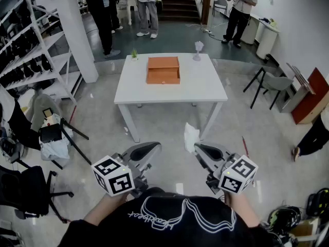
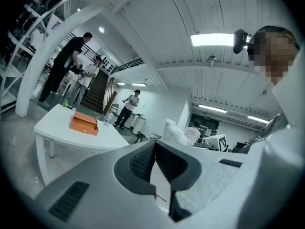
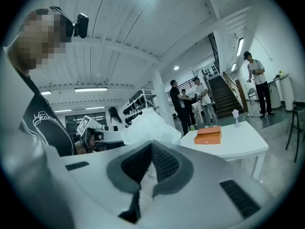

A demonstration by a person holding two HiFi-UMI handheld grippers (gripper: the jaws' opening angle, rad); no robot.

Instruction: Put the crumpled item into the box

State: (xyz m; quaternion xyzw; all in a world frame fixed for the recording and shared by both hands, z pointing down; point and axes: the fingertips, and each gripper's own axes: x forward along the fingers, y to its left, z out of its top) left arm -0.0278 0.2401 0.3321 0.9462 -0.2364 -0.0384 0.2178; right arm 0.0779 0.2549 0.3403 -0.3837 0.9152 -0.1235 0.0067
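Centrally, low in frame, the right gripper [image 1: 198, 147] pinches the crumpled item [image 1: 191, 137], which juts beyond its jaw tips. The left gripper [image 1: 153, 147] is pressed together, empty. The box [image 1: 163, 70] sits on the table [image 1: 205, 89], upper centre.

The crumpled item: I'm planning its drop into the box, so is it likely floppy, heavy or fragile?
The crumpled item is probably light: it stands up from the right claw, pinched at its base between shut jaws. Its billowing creases suggest a thin sheet that squashes rather than breaks. Released, it may drift instead of dropping straight into the box.
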